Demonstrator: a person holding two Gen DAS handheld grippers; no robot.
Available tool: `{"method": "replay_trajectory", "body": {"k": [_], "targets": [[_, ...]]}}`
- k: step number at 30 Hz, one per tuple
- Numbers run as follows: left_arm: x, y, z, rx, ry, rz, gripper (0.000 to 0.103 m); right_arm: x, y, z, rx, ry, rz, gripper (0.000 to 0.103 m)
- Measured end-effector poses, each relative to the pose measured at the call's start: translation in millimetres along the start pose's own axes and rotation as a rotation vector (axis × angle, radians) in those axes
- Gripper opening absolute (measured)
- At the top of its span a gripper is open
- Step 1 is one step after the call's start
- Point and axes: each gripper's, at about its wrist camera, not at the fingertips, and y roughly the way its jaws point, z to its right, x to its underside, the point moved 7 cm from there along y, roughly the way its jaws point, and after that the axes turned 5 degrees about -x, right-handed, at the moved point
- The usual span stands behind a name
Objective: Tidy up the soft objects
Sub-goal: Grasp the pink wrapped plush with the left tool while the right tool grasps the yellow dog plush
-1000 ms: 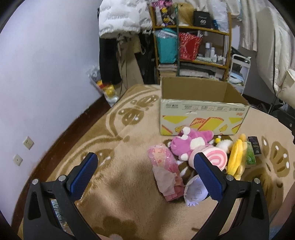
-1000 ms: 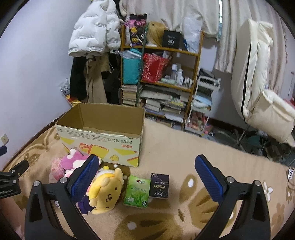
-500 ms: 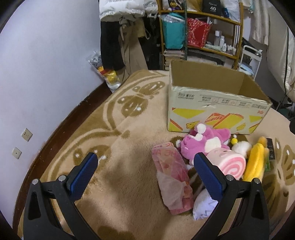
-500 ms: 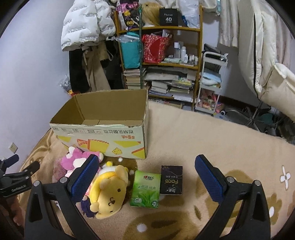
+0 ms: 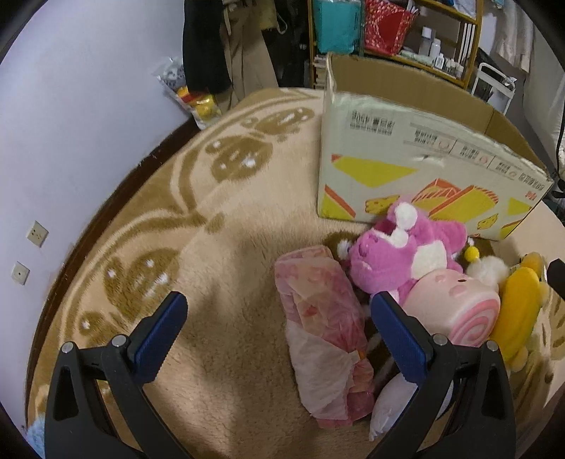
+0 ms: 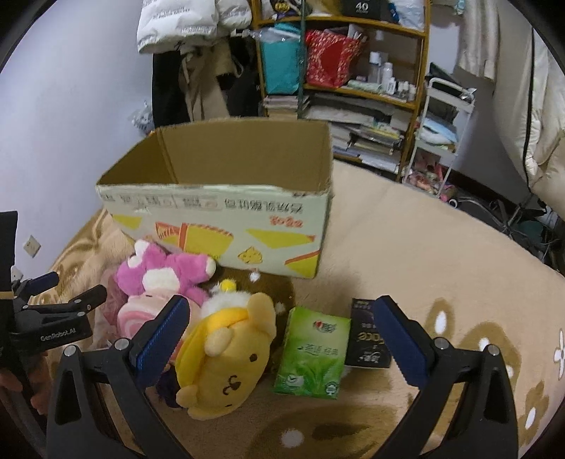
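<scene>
Soft toys heaped on beige patterned carpet, directly in front of open cardboard box. Pink plush lying against box's printed front wall; pink swirl-roll plush just below it, touching. Yellow dog plush face-up beside roll, a small white-and-yellow plush above its head. Pink tissue pack lying lengthwise at left edge of heap, a white soft item near its lower end, partly hidden behind a fingertip. Green tissue pack and black tissue pack side by side, flat on carpet, right of yellow dog plush. Left gripper held low above carpet, jaws spread wide, nothing between them; pink tissue pack seen in the gap, untouched. Right gripper likewise spread wide and empty, yellow dog plush and green tissue pack framed between blue pads. Box interior as far as visible bare cardboard. Wooden shelf with books and bottles behind box; white puffer jacket hanging at upper left; wall sockets on lilac wall.
</scene>
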Motion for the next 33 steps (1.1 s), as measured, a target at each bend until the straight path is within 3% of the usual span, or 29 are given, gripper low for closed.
{"method": "replay_trajectory", "body": {"k": [10, 12, 19, 22, 24, 27, 29, 32, 33], "targets": [[13.6, 18.7, 9.9, -0.001, 0.028, -0.090, 0.103, 8.6, 12.8, -11.8, -0.046, -0.015, -0.051, 0.103], [15.0, 21.4, 11.4, -0.013, 0.039, -0.098, 0.103, 9.6, 13.6, -15.1, -0.044, -0.028, -0.053, 0.097], [20.6, 31.4, 17.7, 0.034, 0.041, -0.144, 0.102, 15.8, 20.3, -21.7, -0.088, -0.034, -0.095, 0.092], [21.3, 33.7, 21.6, 0.072, 0.045, -0.155, 0.087, 19.6, 24.9, -21.7, -0.073, -0.032, -0.115, 0.091], [23.1, 33.3, 26.7, 0.097, 0.053, -0.165, 0.083, 21.0, 26.3, -21.6, -0.090, -0.021, -0.121, 0.088], [27.7, 34.7, 31.8, 0.152, 0.035, -0.196, 0.072, 23.9, 29.0, -22.0, -0.132, 0.003, -0.140, 0.075], [30.1, 36.7, 30.3, 0.171, -0.004, -0.217, 0.063, 24.6, 30.2, -24.4, -0.179, 0.022, -0.149, 0.056], [29.2, 35.6, 28.1, 0.173, -0.024, -0.202, 0.048, 19.0, 19.6, -29.0, -0.168, -0.010, -0.093, 0.050], [28.6, 33.6, 28.7, 0.177, -0.023, -0.192, 0.047, 15.3, 13.7, -30.9, -0.157, -0.030, -0.061, 0.050]]}}
